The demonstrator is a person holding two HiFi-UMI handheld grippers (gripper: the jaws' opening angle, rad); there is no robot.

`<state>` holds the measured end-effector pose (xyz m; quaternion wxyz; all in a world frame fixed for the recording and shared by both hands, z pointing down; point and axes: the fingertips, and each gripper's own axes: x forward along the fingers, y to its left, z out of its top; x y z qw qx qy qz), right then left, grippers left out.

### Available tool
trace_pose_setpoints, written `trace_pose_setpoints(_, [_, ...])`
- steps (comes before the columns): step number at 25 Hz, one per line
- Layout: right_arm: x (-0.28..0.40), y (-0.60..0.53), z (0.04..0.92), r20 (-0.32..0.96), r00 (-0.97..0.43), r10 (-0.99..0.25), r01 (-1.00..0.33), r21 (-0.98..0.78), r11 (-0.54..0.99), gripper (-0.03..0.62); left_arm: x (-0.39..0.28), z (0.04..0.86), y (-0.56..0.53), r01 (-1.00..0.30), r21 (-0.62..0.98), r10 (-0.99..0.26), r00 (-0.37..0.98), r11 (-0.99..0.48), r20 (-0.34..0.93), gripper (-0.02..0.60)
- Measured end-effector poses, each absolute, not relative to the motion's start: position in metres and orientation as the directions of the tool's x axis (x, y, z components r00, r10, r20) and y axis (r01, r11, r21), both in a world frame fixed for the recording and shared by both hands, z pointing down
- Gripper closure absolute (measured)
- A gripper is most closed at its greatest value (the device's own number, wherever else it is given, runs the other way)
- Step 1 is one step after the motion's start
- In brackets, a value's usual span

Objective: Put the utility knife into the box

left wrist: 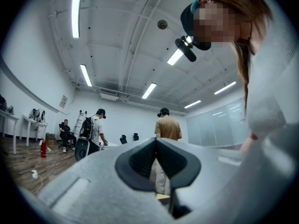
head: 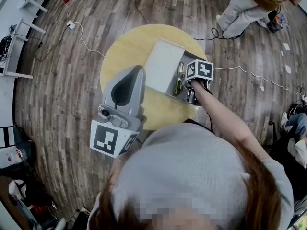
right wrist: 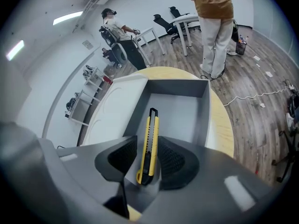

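The utility knife [right wrist: 151, 125] lies in the open grey box [right wrist: 187, 115], at the centre of the right gripper view, directly between the jaws of the right gripper [right wrist: 147, 146]. Its long axis runs along the jaws, with the tip toward the top of the frame. The jaws stand a little apart and seem not to press on it. The knife is slim and yellow, with a black slider. The left gripper [left wrist: 156, 146], closed on nothing, is turned up toward the room.

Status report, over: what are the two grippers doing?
Left gripper shut, empty. Right gripper open above the box. Utility knife between its jaws, apparently lying in the box. Nothing blocking.
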<state>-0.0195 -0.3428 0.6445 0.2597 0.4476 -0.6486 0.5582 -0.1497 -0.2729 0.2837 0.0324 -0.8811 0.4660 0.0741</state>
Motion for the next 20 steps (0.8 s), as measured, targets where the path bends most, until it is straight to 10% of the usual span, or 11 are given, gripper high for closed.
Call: trace_pose_setpoints(20, [-0.024, -0.343, 0.371, 0.266, -0.656, -0.706, -0.718, -0.506, 0.478, 0.589, -0.106, 0.289, -0.278, -0.753, -0.003, -0.746, 0.653, -0.658, -0.13, 0.578])
